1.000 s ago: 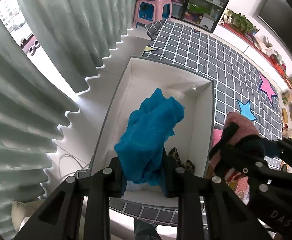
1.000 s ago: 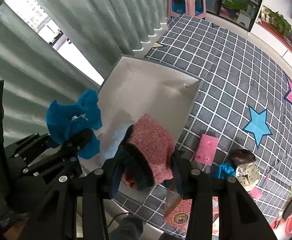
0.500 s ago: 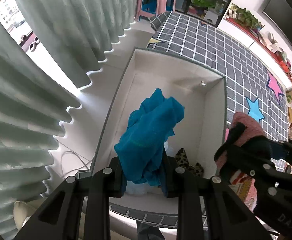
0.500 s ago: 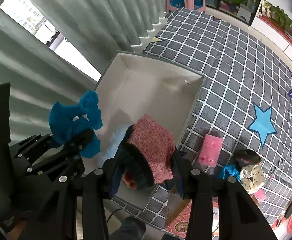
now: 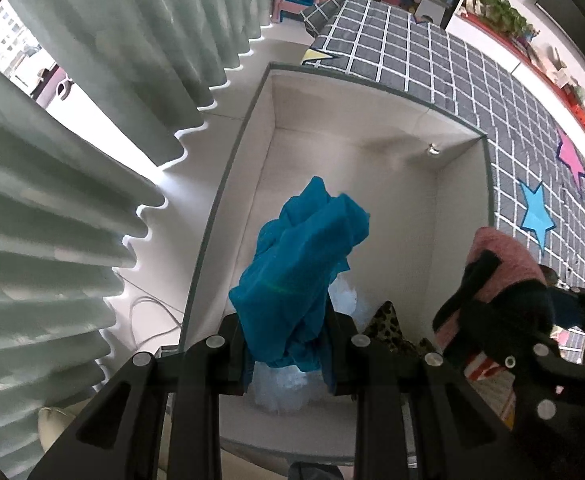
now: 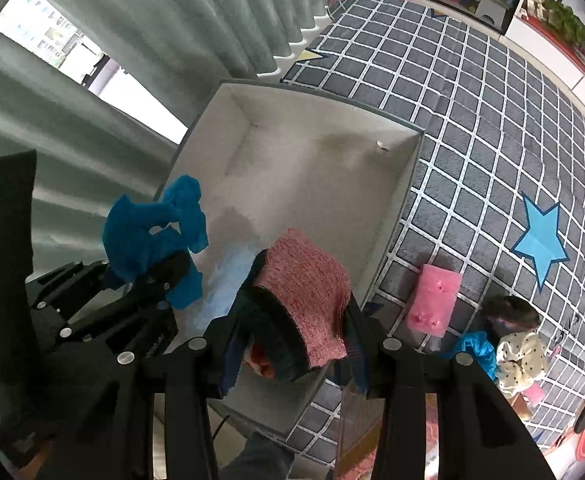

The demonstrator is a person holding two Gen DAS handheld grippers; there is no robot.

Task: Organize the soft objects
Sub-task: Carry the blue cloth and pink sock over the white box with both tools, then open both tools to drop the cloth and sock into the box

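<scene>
Nearest the lens, the left hand-held gripper (image 5: pixel 288 344) is clenching a crumpled teal-blue piece of thin cloth (image 5: pixel 300 264), its fingers pressing into the lower folds while the bulk of the fabric is hanging over the open white rectangular storage box (image 5: pixel 372 84). Beside it, the right hand-held gripper (image 6: pixel 292 344) is grasping a bundled pink-and-red knitted garment with a dark lining (image 6: pixel 304 300), which is sitting above the near right edge of the same box rather than inside it. Just beyond the fingertips, on the box floor, a pale blue fluffy item (image 5: pixel 280 392) and a leopard-print scrap of fabric (image 5: pixel 388 326) are already lying at the near end, so part of the sorting appears done, while most of the box bottom farther on is showing bare. Out on the grey checked floor mat with coloured stars (image 6: pixel 492 128), more pieces are waiting: a flat pink rectangular pad (image 6: pixel 434 298) just outside the box wall, then a small heap with a bright blue cloth (image 6: pixel 474 350), a cream polka-dot garment (image 6: pixel 520 360) and a dark item (image 6: pixel 508 314) near it. Judging from this, the two held items are about to be dropped in, and at least that little heap and the pad are remaining to be gathered afterwards
</scene>
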